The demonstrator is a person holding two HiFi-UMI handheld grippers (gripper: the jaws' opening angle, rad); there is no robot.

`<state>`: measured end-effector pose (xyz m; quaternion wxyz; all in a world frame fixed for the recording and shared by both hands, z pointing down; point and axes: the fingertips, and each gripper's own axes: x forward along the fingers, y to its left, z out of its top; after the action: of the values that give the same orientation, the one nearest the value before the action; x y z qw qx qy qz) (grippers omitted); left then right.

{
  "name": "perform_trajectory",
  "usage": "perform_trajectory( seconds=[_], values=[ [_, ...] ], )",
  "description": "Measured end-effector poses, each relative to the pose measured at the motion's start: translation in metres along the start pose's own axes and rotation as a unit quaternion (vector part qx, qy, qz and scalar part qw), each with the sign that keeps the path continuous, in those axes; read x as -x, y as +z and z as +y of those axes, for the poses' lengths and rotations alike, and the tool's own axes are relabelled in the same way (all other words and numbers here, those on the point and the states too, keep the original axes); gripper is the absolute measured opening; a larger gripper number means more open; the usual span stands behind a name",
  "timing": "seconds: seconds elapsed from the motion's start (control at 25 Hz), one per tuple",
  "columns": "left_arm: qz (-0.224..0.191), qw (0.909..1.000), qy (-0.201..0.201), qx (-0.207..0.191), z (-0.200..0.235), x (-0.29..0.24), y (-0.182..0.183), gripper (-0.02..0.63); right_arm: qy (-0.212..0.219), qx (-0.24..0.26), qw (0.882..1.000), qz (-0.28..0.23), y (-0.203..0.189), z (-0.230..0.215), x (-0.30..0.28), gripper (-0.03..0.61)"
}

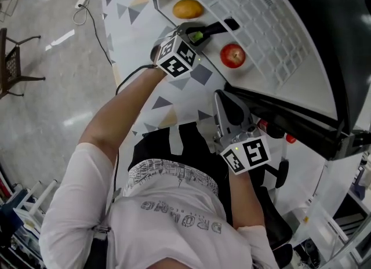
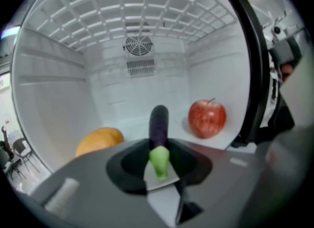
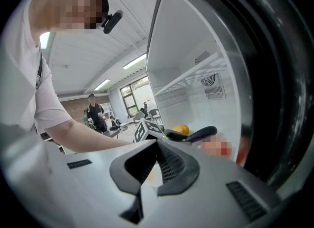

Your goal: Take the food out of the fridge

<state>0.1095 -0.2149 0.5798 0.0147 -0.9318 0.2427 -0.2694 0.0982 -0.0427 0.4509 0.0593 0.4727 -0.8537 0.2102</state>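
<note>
No food is out of the fridge (image 1: 264, 27) yet. The left tongs (image 2: 159, 160) are narrow and pinch the green end of the eggplant (image 2: 159, 124), which is inside near the front, between the orange (image 1: 188, 8) on the left and the apple (image 1: 233, 55) on the right. The right tongs (image 3: 158, 146) are closed and empty, near the door. All three foods must come out, I think.
</note>
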Motion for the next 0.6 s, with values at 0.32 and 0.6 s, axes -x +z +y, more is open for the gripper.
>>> perform_trajectory(
  seconds=[0.32, 0.6],
  values=[
    [-0.027, 0.9995, 0.009, 0.014, 0.001, 0.047, 0.022, 0.126, 0.003, 0.010, 1.000, -0.015, 0.020, 0.012, 0.001, -0.009],
    [-0.040, 0.9985, 0.019, 0.033, 0.002, 0.098, 0.031, 0.126, -0.003, 0.016, 0.999, -0.028, 0.037, 0.018, 0.007, -0.009]
  ],
)
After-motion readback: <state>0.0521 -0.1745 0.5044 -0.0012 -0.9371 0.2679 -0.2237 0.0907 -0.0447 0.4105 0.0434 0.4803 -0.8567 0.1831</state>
